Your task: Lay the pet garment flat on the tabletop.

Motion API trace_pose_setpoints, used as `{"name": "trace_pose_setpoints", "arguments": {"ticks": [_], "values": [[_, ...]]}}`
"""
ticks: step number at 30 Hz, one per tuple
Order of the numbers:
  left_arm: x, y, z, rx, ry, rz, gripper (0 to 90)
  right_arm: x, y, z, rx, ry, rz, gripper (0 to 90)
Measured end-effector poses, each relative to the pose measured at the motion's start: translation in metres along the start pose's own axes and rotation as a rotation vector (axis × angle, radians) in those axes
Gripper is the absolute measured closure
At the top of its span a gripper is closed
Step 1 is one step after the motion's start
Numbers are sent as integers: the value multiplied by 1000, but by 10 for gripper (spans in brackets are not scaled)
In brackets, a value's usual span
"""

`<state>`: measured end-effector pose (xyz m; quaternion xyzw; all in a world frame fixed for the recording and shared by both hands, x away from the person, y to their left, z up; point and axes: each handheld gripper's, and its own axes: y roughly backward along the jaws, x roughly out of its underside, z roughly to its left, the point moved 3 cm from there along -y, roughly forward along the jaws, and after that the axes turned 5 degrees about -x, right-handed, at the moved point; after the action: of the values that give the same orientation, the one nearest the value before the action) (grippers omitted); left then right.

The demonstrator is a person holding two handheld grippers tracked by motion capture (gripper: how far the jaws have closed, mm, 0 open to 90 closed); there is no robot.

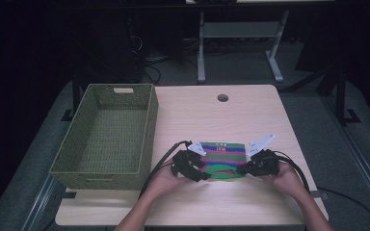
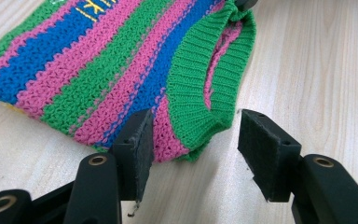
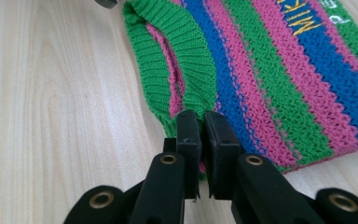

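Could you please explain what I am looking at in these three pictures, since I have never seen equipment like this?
A person sits at a wooden table and holds a hand-operated two-jaw gripper in each hand. The high view looks down from above; the other two come from cameras riding on each gripper. A striped knitted sweater in green, pink and blue lies on the table, beside an empty green woven basket. The right gripper is shut on the sweater's corner by its green collar. The left gripper is open, its jaws either side of the other corner.
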<state>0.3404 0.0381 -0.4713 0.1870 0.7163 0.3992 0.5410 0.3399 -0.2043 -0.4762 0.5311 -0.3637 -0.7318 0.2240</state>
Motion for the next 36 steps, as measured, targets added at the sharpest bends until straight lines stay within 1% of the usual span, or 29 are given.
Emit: {"name": "trace_pose_setpoints", "arguments": {"ticks": [1, 2, 3, 4, 6, 7, 8, 11, 12, 13, 14, 15, 16, 17, 18, 19, 20, 21, 22, 23, 24, 25, 26, 27, 28, 31, 32, 33, 36], "values": [[0, 0, -1, 2, -3, -1, 439, 0, 1, 1, -9, -19, -6, 848], [0, 0, -1, -1, -4, -3, 437, 0, 4, 1, -10, -24, -21, 848], [0, 0, -2, 0, -5, -4, 437, 0, 4, 1, -10, -24, -21, 848], [-1, 1, -3, 1, -19, -1, 430, 0, 6, 1, -11, -37, -36, 849], [-1, 1, -6, -10, -32, -5, 413, 0, 7, 1, -10, -35, -40, 849], [-1, 0, -7, -16, -51, -9, 411, -1, 9, 1, -18, -45, -56, 849], [-1, 1, -8, -14, -59, -5, 411, -1, 10, 1, -17, -42, -60, 849], [-1, 1, -9, -3, -54, -9, 391, -1, 13, 1, -18, -50, -76, 849], [-1, 2, -10, -4, -57, -15, 391, -1, 15, 0, -22, -57, -87, 850], [-1, 2, -10, -12, -65, -14, 392, -1, 16, -1, -16, -53, -93, 850], [-1, 1, -11, -2, -77, -10, 391, -1, 17, -1, -19, -60, -99, 851], [-1, 1, -11, -13, -91, -4, 394, -1, 17, -1, -17, -61, -101, 852], [-1, 1, -11, -13, -91, -4, 403, -1, 18, -1, -20, -65, -107, 852], [-1, 0, -12, -25, -99, 0, 403, -1, 18, -1, -20, -65, -107, 852], [-2, -2, -12, -24, -108, 5, 410, -2, 19, 0, -21, -68, -117, 853], [-2, -3, -14, -27, -104, 4, 427, -3, 19, 0, -25, -70, -124, 853], [-2, -4, -14, -44, -123, 14, 452, -3, 20, -1, -25, -70, -129, 853], [-4, -5, -13, -63, -145, 28, 501, -3, 19, 0, -26, -73, -126, 853], [-4, -5, -13, -63, -145, 28, 521, -3, 18, 0, -25, -74, -122, 853], [-4, -6, -14, -72, -147, 28, 521, -3, 18, 0, -25, -74, -122, 853], [-5, -7, -14, -85, -174, 34, 603, -3, 18, 0, -30, -76, -122, 853], [-5, -7, -14, -85, -174, 34, 626, -3, 18, 0, -30, -76, -122, 853], [-6, -8, -14, -94, -180, 40, 626, -3, 18, 0, -30, -77, -120, 853], [-6, -9, -15, -99, -185, 38, 672, -3, 18, 0, -26, -71, -116, 852], [-6, -8, -14, -103, -207, 53, 696, -3, 18, 1, -29, -75, -116, 853], [-6, -9, -15, -112, -216, 53, 724, -2, 17, 1, -28, -75, -109, 853], [-6, -9, -16, -117, -216, 47, 767, 0, 16, 1, -23, -69, -98, 853], [-7, -9, -16, -119, -224, 52, 767, 0, 16, 1, -23, -69, -98, 853], [-8, -7, -18, -126, -236, 39, 824, 1, 15, 2, -22, -76, -95, 853]]}}
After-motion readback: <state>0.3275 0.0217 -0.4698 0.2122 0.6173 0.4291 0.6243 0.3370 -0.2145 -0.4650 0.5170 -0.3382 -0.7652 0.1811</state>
